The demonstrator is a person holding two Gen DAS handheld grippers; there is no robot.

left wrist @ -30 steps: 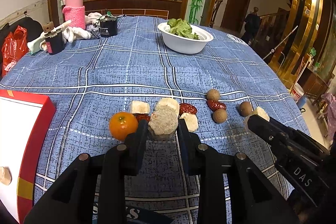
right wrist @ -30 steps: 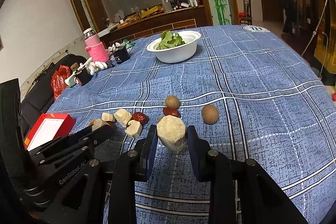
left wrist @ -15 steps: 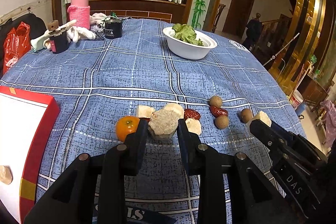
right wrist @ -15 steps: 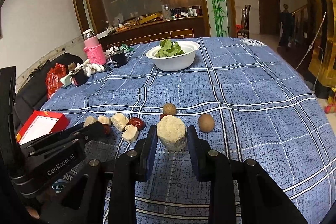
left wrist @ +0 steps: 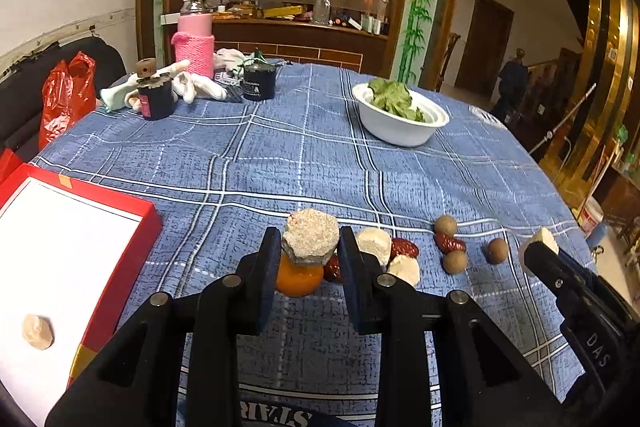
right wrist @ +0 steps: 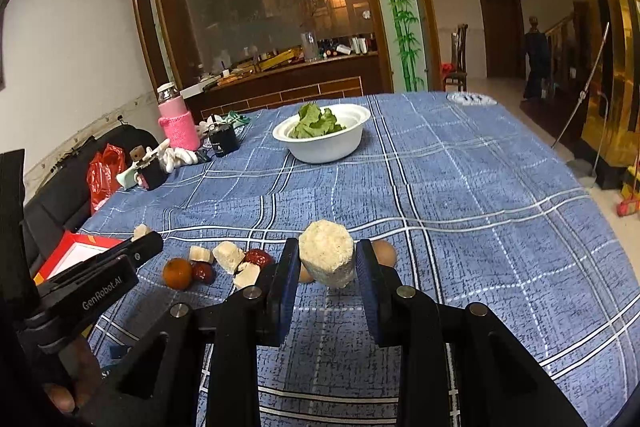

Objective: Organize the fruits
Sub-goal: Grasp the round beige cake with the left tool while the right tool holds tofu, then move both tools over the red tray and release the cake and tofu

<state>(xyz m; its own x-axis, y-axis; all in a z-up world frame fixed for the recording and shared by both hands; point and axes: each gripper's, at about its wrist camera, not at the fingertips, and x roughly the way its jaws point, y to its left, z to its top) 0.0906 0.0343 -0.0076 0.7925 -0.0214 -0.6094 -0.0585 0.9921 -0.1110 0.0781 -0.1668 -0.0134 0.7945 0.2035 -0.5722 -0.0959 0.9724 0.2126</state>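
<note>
the left gripper was clamped on a pale, grainy, many-sided chunk, held between the two pads at their tips and lifted clear of the blue checked tablecloth. directly under that chunk, at 6 o'clock from it, sat the orange. the red box with its white inside lay at 9 o'clock of the gripper, one small pale piece resting in it. at 3 o'clock lay the loose pile: white chunks, red dates and brown round fruits.

the right gripper was likewise closed on a second pale chunk (similar grainy texture, seen more side-on), pinched between its pads above the cloth. a brown round fruit showed just behind its right pad, at 2 o'clock. a white bowl of greens stood far off at 12 o'clock.
</note>
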